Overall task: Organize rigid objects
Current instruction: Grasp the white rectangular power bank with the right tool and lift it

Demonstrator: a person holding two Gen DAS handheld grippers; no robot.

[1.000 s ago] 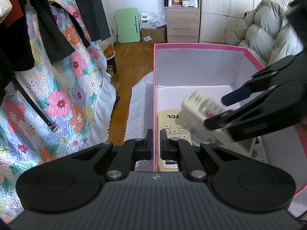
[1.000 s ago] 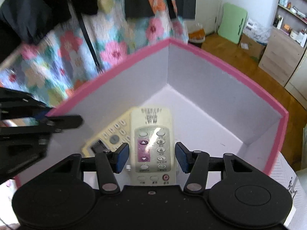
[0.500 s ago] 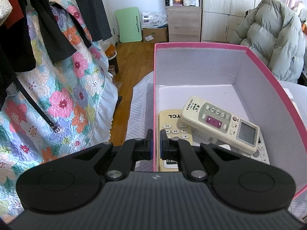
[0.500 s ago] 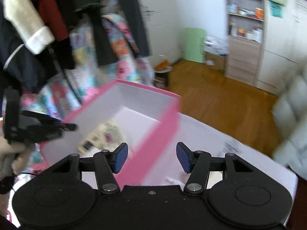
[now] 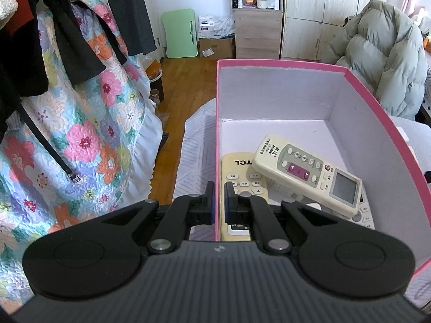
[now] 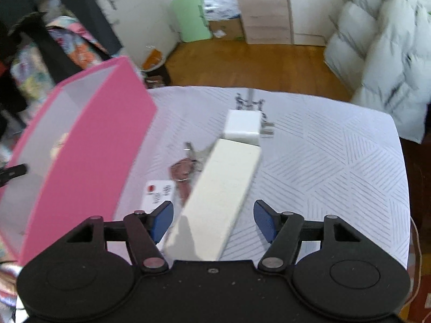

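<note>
Remotes first: two of them lie inside the pink box (image 5: 282, 63), the cream TCL remote (image 5: 239, 177) flat on the floor against the left wall, and the white remote with the purple buttons (image 5: 307, 172) lying slantwise across it, screen end toward the right wall. Your left gripper (image 5: 219, 202) is clamped on the box's left wall (image 5: 217, 140), one pad outside, one inside, fingers all but together with only the thin pink wall between them.

Over on your side of the table, your right gripper (image 6: 212, 219) hangs above the striped white cloth (image 6: 336, 161), and its jaws are opening right now. A long white block (image 6: 223, 193) runs up between the blue pads (image 6: 265, 220), but neither pad is touching it; there is a clear gap on both sides. At its far end sits a white plug adapter (image 6: 242, 126), touching or just beside it, prongs sticking out to the right. Left of the block you have a small white card with a red mark (image 6: 159, 192) and something reddish with metal bits (image 6: 186, 169), too blurred to name. The box stands at the left of that view, its pink outer wall facing you.
</note>
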